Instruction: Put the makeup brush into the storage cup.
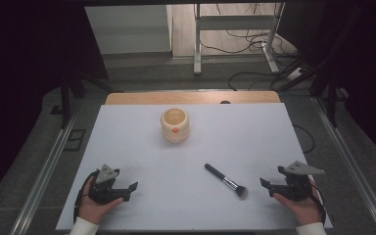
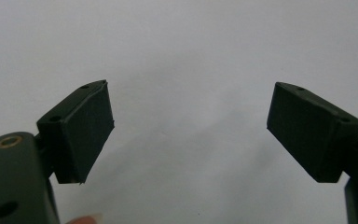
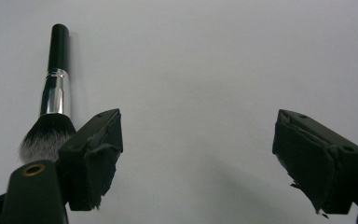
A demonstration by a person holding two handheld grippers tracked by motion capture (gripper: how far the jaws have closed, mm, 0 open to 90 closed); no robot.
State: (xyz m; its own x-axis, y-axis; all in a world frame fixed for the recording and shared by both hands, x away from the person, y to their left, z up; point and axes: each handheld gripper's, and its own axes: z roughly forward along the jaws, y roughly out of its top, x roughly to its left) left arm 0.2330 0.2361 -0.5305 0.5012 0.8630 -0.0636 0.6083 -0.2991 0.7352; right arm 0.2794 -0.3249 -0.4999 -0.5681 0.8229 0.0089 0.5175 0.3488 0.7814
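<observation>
Right claw (image 1: 267,186), held in a hand at the near right corner of the surface (image 1: 127,147): jaws apart, nothing between them, pointing toward the makeup brush (image 1: 226,181). The brush lies flat just beside this claw, bristles toward the near edge, black handle angled toward the middle. Left claw (image 1: 129,191), at the near left corner: jaws apart, nothing between them, over bare surface. A cream pot (image 1: 175,125) stands upright well apart, toward the far edge.

Dim room, grey floor (image 1: 142,73), tangled cables (image 1: 254,46).
</observation>
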